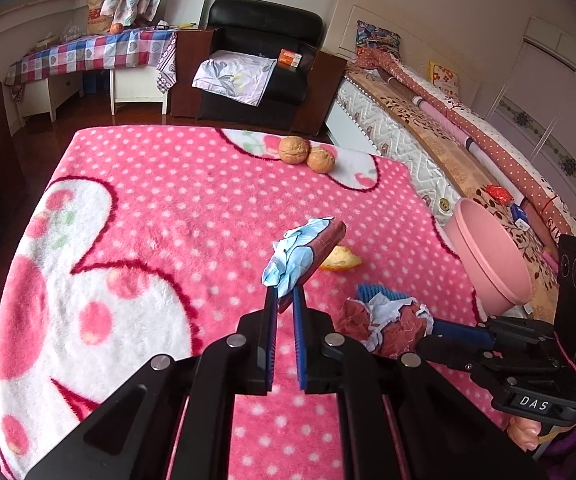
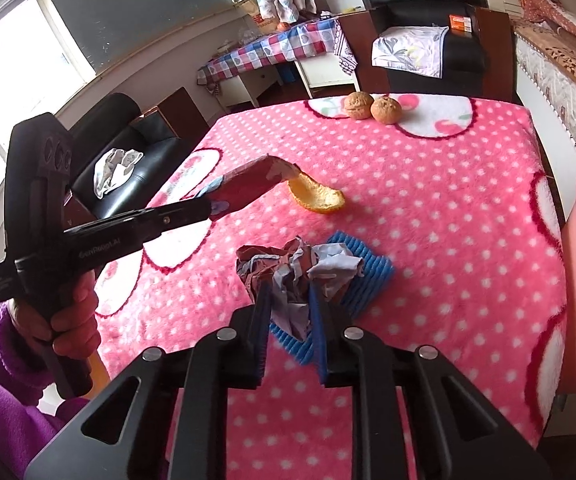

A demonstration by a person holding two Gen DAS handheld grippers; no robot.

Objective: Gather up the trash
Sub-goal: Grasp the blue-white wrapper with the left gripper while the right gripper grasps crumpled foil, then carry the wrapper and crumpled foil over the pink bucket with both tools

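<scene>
Left gripper (image 1: 284, 300) clamped on flat wrapper (image 1: 303, 254), lifted off blanket (image 1: 160, 208). Right gripper (image 2: 288, 298) clamped on crumpled paper wad (image 2: 288, 268), atop blue sponge (image 2: 363, 276). Pink bin (image 1: 487, 264) right of both, right gripper nearer; orange peel (image 2: 317, 196) farther out.

1. "DAS" in white letters on a small black tag on the right gripper (image 1: 387, 320), at the lower right of the left wrist frame.
2. "GenRobot.AI", faint and seen mirrored, along the black side of the left gripper (image 2: 214, 206), at the middle left of the right wrist frame.
3. "new balance" in red, with the logo above it, on a paper bag (image 1: 98, 14) at the upper left of the left wrist frame.
4. An orange box (image 1: 289, 58) on the black armchair (image 1: 264, 20) carries print, too small to read.
</scene>
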